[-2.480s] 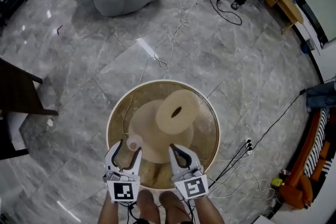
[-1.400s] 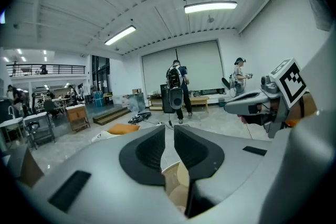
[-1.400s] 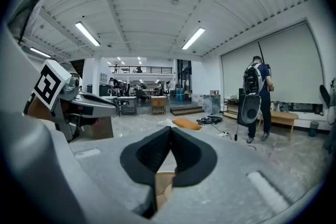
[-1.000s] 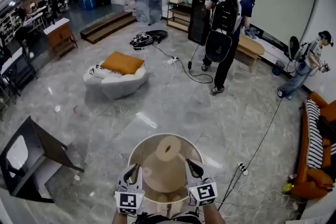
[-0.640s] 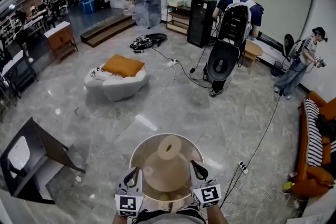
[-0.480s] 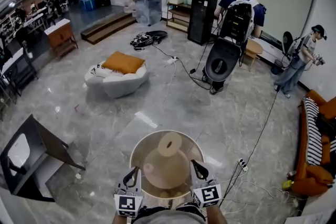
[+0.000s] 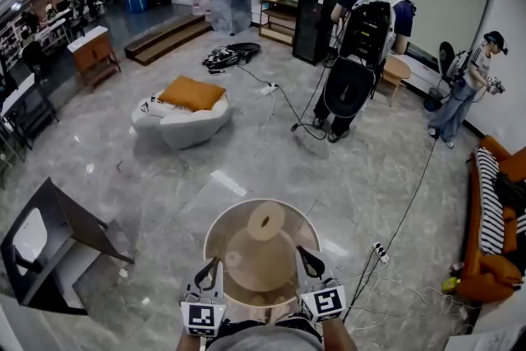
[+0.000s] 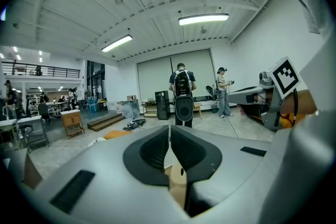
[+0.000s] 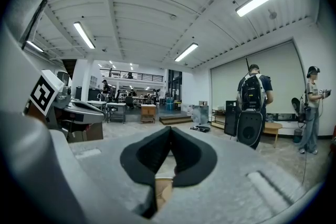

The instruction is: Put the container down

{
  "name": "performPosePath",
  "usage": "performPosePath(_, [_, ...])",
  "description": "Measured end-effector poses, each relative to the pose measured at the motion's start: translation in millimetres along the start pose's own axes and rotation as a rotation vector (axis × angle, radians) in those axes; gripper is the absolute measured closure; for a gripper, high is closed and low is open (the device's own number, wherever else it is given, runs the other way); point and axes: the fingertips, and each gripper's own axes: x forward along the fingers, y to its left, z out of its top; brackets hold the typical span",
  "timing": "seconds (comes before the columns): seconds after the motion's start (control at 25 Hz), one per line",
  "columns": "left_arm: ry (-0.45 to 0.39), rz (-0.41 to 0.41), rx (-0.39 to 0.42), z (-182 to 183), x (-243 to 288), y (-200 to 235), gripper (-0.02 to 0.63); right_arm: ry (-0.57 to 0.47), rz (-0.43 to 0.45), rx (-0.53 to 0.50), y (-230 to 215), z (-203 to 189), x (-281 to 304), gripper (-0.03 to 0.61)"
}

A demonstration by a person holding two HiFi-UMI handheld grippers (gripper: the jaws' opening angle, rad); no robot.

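Observation:
In the head view a round, pale-rimmed container [image 7: 209, 231] with a tan cone-shaped piece [image 7: 261, 249] inside hangs above the grey floor in front of me. My left gripper [image 7: 209, 266] is shut on the near left of its rim. On the near right, my right gripper [image 7: 306, 258] is shut on the rim too. In the left gripper view the left gripper [image 8: 169, 129] has its jaws together, with the tan container [image 8: 177, 184] showing just below them. The right gripper view shows the right gripper [image 9: 170, 131] the same way, with the container [image 9: 160, 191] under its jaws.
A white beanbag with an orange cushion [image 7: 182, 113] lies ahead on the left. A dark tipped chair [image 7: 51, 233] stands at the left. Cables and a power strip [image 7: 380, 253] run at the right by an orange sofa [image 7: 497, 218]. A person with a backpack [image 7: 366, 27] and another person [image 7: 465, 90] stand farther off.
At first the head view looked steeply down at the container with both grippers open at its rim. It has since lifted to show the room, and both grippers are shut. The backpack person shifted.

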Motion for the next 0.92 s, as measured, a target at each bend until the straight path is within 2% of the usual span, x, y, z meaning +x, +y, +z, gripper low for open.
performPosePath(0.92, [-0.007,-0.018,-0.007,4.7,14.6,-6.4,0.584,0.001,0.012,-0.002,-5.8,-2.6,9.9,0.577])
